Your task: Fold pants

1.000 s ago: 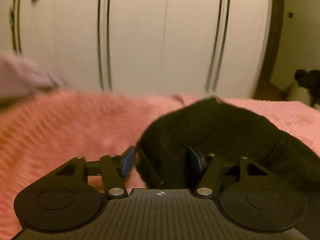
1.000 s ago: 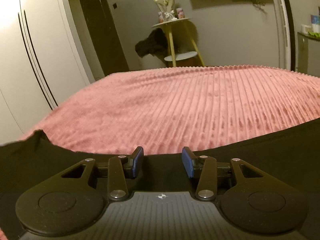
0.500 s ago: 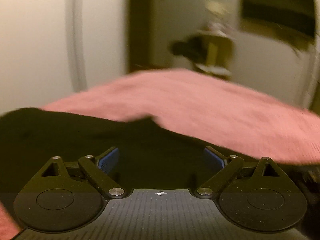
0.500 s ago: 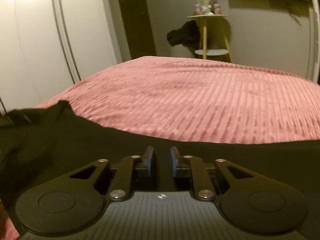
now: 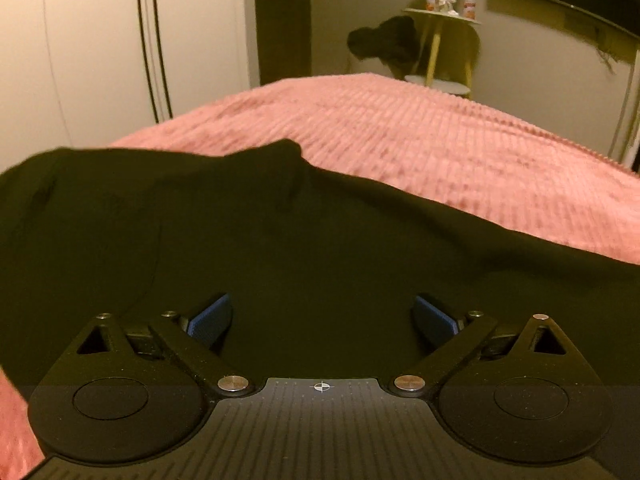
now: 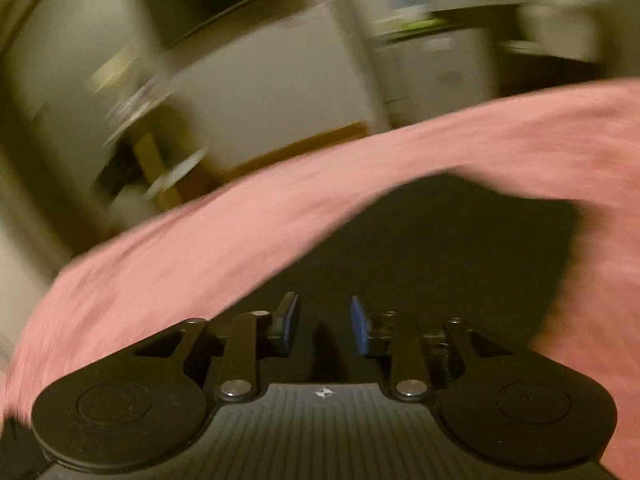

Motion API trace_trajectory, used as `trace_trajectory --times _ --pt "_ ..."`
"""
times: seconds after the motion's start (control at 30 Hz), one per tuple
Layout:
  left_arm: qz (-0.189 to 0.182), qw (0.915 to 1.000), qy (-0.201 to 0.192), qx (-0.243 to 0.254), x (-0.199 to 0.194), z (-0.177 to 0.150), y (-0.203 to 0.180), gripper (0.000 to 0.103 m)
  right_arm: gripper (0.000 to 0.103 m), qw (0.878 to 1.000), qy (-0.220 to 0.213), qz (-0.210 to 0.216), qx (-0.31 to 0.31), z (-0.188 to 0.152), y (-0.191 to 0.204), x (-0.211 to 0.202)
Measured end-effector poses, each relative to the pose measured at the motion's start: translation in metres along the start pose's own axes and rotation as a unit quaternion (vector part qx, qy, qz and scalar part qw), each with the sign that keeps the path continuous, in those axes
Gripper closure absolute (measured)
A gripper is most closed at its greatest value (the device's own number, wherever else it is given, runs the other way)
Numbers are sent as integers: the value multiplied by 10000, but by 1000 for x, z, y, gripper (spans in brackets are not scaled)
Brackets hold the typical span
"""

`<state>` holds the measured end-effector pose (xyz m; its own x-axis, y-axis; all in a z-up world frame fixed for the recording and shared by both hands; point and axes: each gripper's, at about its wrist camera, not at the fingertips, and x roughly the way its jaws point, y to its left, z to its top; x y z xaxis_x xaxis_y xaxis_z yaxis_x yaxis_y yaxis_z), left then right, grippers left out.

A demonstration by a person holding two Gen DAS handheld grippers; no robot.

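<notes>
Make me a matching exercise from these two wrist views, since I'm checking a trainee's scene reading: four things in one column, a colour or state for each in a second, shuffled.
Things:
1. pants
2. bedspread
3. left hand-held gripper
4. side table

Colours or states:
A. yellow legs, standing beyond the bed
B. jaws spread wide and opening, nothing pinched between the blue pads
C. black, lying on the bed
D. pink, ribbed

Pairs: 1-C, 2-D, 3-B, 4-A
</notes>
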<state>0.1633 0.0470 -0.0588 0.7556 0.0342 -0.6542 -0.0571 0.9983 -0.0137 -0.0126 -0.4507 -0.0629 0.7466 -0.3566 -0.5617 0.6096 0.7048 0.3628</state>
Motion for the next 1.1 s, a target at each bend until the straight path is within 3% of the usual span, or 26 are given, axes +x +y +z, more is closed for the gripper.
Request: trace_trajectory --times 0.07,0.13,0.17,0.27,0.37,0.43,0.5,0.57,0.6,0.67,0.73,0.8,0.87,0.97,1.0,1.07,1.1 --pt "-193 9998 45 -66 -6 -3 -4 3 57 9977 -313 -462 390 5 -46 -26" --pt "-337 9993 111 -73 -9 -6 -10 3 56 9944 -259 -687 755 10 -86 -34" --pt "-401 9991 119 -59 -9 -8 -13 3 57 9927 -101 -665 1006 13 -102 -33" --pt "-472 9988 136 -27 -15 -10 -20 3 58 9853 61 78 1708 23 -130 -25" --pt "-553 9982 166 -171 -25 -13 -19 3 57 9856 130 152 1678 37 -130 -8" --pt "-554 9980 149 -250 -34 -15 -15 3 67 9847 361 98 1703 44 -127 7" --pt "-509 9983 93 -266 -42 -16 -12 3 98 9888 390 24 1440 46 -113 12" --pt "-467 9985 34 -301 -46 -16 -9 3 98 9929 322 -47 1147 51 -98 13" --pt "-446 9984 22 -336 -47 -16 -8 3 98 9933 298 52 1117 55 -94 11" --pt "-472 9982 4 -370 -47 -15 -8 3 99 9903 37 672 1214 68 -87 -2" --pt "-489 9983 -26 -327 -50 -15 -11 3 99 9716 -376 1698 1604 78 -90 -18" --pt "-495 9983 -110 -272 -53 -15 -14 3 99 9572 -673 2141 1824 80 -98 -28" --pt "-501 9983 -169 -256 -55 -15 -15 2 98 9597 -689 1929 1924 74 -109 -23" --pt "-517 9983 -148 -241 -54 -16 -16 2 77 9814 -146 784 1747 56 -129 5" --pt "-505 9984 -120 -232 -52 -17 -17 2 75 9846 80 518 1670 50 -135 10" --pt "-489 9986 -69 -211 -50 -18 -17 2 73 9847 202 372 1689 38 -148 10" --pt "-486 9986 -52 -212 -49 -19 -17 2 68 9835 162 395 1757 34 -154 7"
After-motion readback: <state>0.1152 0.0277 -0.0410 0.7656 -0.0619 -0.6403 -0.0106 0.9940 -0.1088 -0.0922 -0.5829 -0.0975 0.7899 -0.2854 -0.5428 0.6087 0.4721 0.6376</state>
